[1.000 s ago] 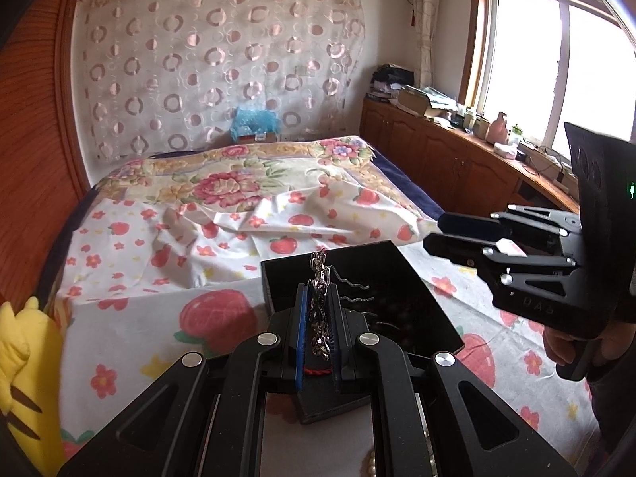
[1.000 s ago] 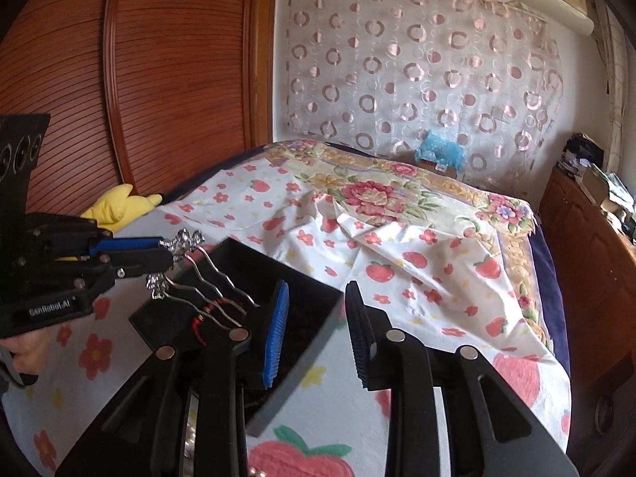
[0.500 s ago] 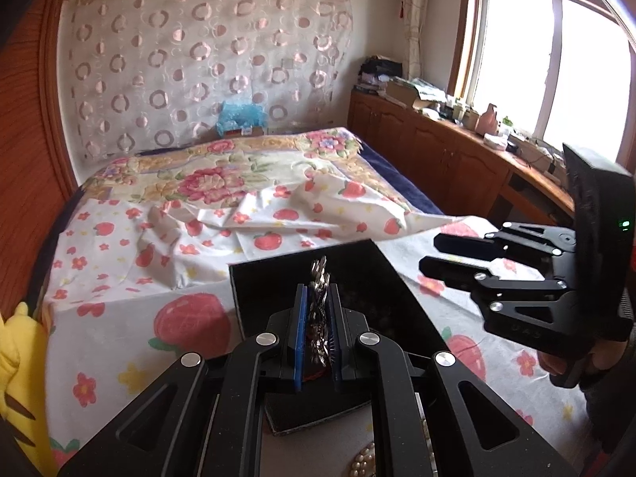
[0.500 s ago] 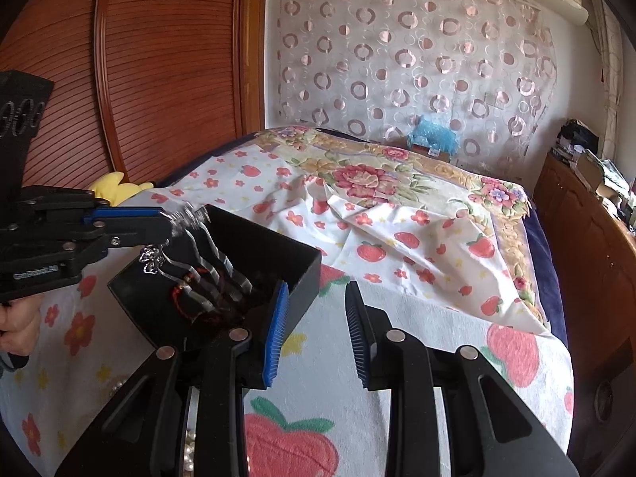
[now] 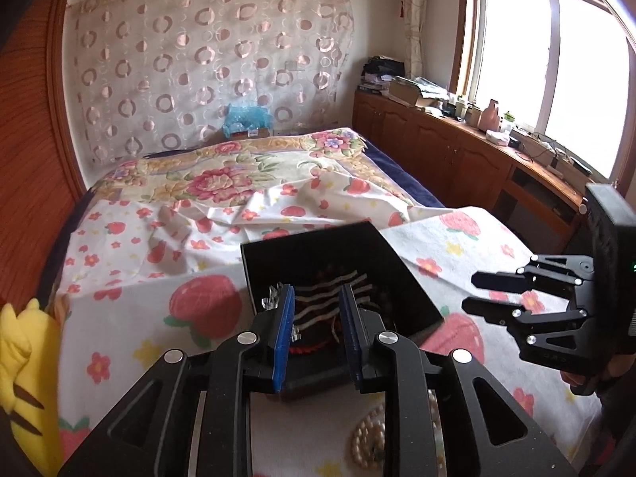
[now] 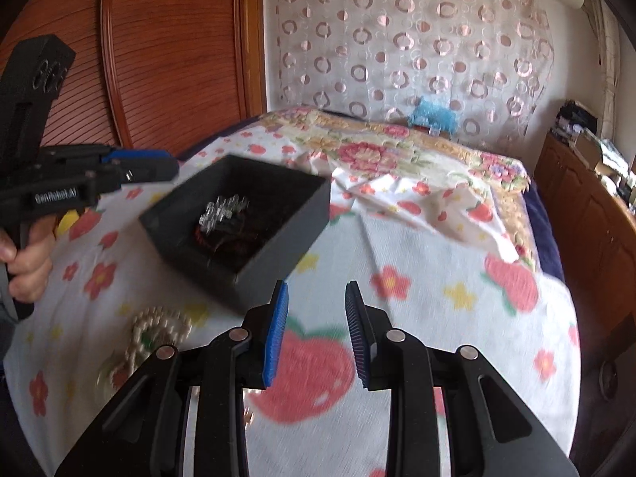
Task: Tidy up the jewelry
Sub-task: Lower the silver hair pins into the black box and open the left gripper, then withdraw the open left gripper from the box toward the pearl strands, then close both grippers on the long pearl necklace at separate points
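Left wrist view: left gripper (image 5: 316,320) jaws have just been opening, now standing a modest gap apart with nothing pinched. A second ago they were clamped on the silver hair comb (image 5: 330,298); it is now lying down inside the black box (image 5: 401,266), wavy prongs showing between the pads, crystal head by the left pad. Reading this as the drop-off done for this piece. Pearl bracelet (image 5: 367,435) is sitting on the strawberry bedspread (image 5: 198,310) just under the gripper, outside the box, so likely next.

Right wrist view: right gripper (image 6: 314,326) is hovering over the bedspread near the box's (image 6: 278,246) near corner, jaws partly open and empty. Comb (image 6: 222,210) is resting in the box, blurred. Left gripper (image 6: 155,171) is sitting beside the box's far-left rim, clear of the comb. Pearls (image 6: 159,330) are lying to the left of the right gripper.
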Available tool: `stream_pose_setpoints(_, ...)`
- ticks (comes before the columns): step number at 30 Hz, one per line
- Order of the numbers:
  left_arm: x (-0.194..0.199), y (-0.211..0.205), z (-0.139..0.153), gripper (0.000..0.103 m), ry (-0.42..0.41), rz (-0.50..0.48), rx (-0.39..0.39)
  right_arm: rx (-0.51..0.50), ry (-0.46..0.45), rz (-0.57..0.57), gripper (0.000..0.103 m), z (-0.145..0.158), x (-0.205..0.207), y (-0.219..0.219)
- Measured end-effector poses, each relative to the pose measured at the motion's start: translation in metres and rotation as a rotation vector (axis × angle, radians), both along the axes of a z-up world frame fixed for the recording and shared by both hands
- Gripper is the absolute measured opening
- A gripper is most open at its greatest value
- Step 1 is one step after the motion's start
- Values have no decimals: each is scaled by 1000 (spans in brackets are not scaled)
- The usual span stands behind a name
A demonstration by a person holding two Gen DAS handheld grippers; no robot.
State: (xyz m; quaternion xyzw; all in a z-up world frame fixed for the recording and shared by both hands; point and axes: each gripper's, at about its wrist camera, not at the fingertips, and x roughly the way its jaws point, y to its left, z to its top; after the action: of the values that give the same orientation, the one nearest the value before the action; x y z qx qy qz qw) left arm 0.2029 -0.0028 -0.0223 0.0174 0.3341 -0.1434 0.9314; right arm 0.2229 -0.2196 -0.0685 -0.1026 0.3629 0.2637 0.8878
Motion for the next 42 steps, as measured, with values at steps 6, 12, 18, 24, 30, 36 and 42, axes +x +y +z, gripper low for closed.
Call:
stream_pose_setpoints(6,-28,9,-9,22,21,5,15,7,67,9,32,-20,-9,1)
stream_pose_setpoints(12,-42,14,-28,22,78,8,46,-15,103,59,32,-30,-5,15)
stream_pose_setpoints(18,-48,14,-56,22,158,-1,51,-9,143,79,32,-30,0,12)
stream_pose_setpoints(24,-50,9,-64,22,186,-24,45,-101,106,122,32,-26,-7,14)
stream_pose_setpoints(30,-50,4,-63,22,190,-30,41,-91,135,141,32,-25,-9,7)
stream_pose_setpoints(36,-49,-1,-65,22,195,-36,44,-82,163,161,33,-28,-11,7)
stream_pose_setpoints(42,-47,-2,-69,22,204,-38,45,-145,113,158,32,-26,-17,11)
